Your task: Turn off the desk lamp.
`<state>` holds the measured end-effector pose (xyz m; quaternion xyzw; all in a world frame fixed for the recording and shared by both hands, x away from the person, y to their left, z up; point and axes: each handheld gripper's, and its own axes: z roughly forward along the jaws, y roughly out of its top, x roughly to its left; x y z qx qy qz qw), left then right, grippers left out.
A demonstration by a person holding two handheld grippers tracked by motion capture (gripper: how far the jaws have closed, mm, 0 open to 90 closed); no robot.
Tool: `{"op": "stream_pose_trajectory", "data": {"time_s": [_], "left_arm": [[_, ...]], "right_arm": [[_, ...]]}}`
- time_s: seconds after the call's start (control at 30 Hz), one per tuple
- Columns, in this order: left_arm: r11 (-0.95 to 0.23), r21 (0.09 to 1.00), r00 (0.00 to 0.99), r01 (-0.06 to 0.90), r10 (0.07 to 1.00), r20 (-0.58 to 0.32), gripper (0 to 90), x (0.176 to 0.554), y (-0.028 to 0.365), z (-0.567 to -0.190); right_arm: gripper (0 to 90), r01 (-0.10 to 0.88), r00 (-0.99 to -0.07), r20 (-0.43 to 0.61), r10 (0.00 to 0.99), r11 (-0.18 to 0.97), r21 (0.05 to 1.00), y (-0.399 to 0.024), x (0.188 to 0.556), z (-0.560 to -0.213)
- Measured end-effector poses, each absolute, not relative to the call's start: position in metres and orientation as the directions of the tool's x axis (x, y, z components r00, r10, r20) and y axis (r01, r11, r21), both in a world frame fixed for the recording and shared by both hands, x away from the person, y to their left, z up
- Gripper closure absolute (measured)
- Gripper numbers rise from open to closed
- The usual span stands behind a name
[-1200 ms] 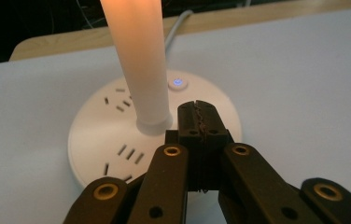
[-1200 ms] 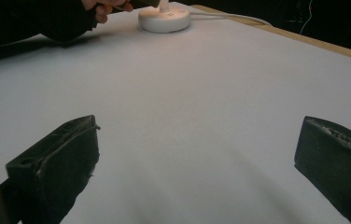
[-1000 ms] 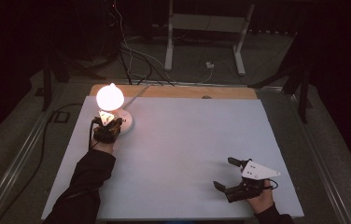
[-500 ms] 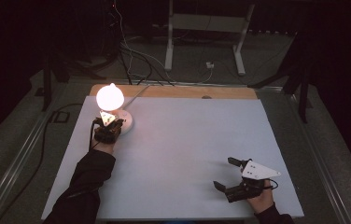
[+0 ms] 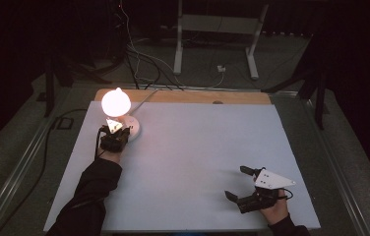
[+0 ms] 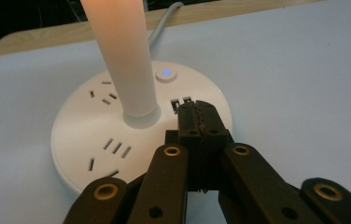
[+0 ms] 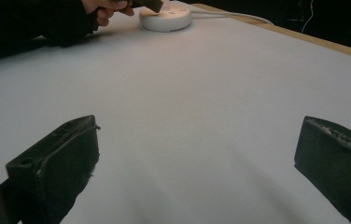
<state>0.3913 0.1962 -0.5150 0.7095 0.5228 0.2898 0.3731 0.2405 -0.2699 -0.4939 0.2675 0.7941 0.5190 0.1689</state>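
A lit lamp glows at the table's far left, its bulb [image 5: 116,102] on a white stem [image 6: 126,60] that rises from a round white base [image 6: 117,135] with socket slots and a small button [image 6: 165,74] lit blue. My left gripper [image 5: 116,133] hovers at the base's near edge. In the left gripper view its jaws are pressed together, empty, tips [image 6: 200,112] over the base just short of the button. My right gripper [image 5: 237,183] rests near the table's front right, jaws wide apart with bare table between them. The lamp base [image 7: 165,18] lies far off in the right gripper view.
The white table top [image 5: 207,147] has a wooden strip along its far edge [image 5: 188,96]. The lamp's cord [image 5: 146,97] runs off the back. A metal stand [image 5: 217,34] and cables lie on the dark floor beyond.
The left gripper has edged slightly back toward the person from the lamp base. The right gripper has not moved.
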Motion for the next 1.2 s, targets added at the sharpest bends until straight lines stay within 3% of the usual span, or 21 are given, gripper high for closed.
{"op": "stream_pose_trajectory", "data": {"time_s": [0.5,0.9,1.2], "left_arm": [[-0.205,0.826,0.296,0.524,0.954,0.049,90.0,0.391,0.195,-0.517],[-0.152,0.866,0.297,0.477,0.955,0.003,90.0,0.384,0.2,-0.488],[-0.156,0.86,0.294,0.485,0.956,0.007,90.0,0.385,0.202,-0.491]], "right_arm": [[0.0,0.256,-0.802,0.011,0.598,0.326,0.91,-0.269,0.241,-0.495],[0.0,0.255,-0.801,0.014,0.598,0.32,0.912,-0.27,0.241,-0.495],[0.0,0.253,-0.801,0.013,0.598,0.319,0.913,-0.27,0.241,-0.494]]}}
